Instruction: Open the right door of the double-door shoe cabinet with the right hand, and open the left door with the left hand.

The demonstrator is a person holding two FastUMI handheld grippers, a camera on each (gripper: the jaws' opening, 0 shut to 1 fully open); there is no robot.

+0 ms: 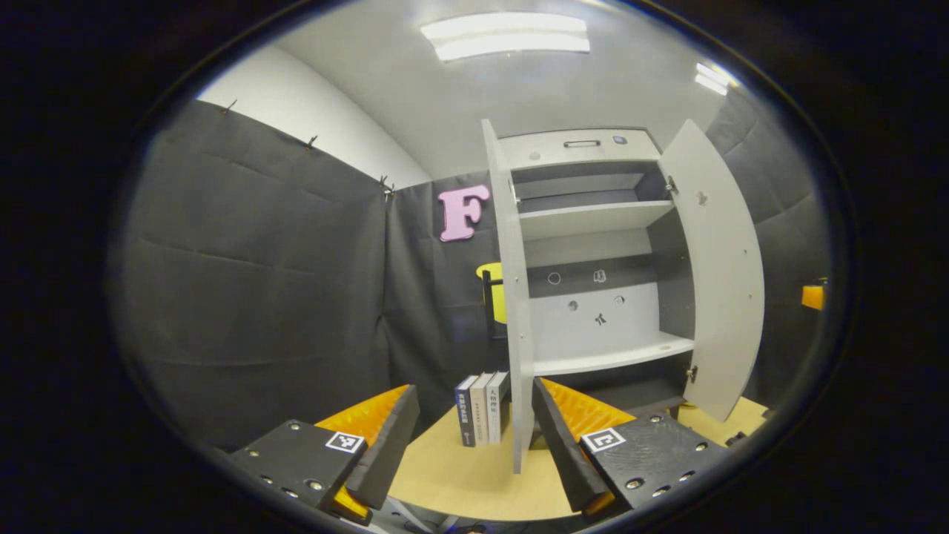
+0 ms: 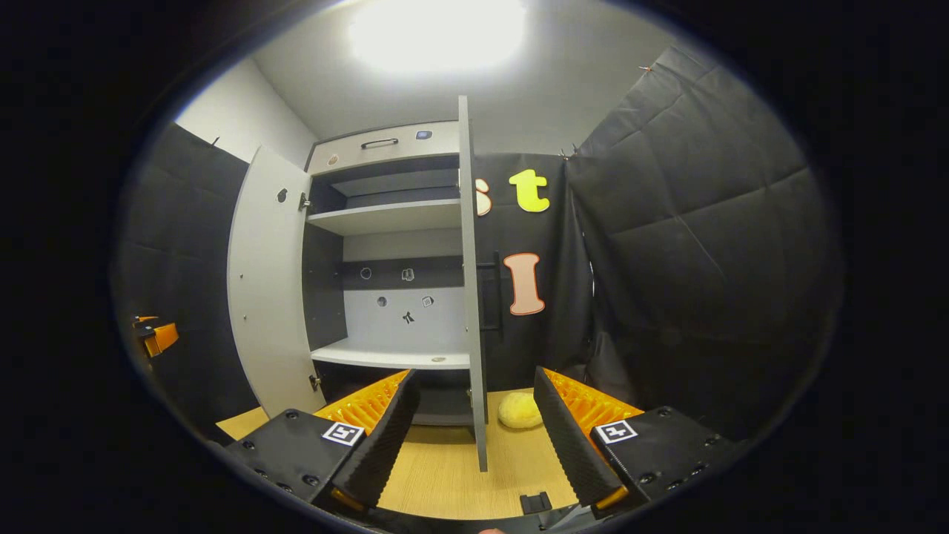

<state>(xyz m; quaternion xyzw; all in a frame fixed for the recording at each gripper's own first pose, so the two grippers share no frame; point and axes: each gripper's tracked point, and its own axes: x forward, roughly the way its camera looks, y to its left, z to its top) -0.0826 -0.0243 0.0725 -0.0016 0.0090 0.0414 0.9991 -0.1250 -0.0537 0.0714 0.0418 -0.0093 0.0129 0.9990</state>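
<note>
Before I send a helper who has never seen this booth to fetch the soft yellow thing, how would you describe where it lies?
Find the grey shoe cabinet with both doors swung open. Look past its right door to the wooden tabletop. The yellow thing lies there against the black cloth wall, a low rounded fuzzy lump, unlike the upright books beside the left door.

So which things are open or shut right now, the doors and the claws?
Grey left cabinet door: swung open, edge-on between the claw's fingers.
Grey right cabinet door: swung open, edge-on.
Left claw: open, not pressing the door.
Right claw: open, door edge between its fingers.
Three upright books: closed, standing.
</note>
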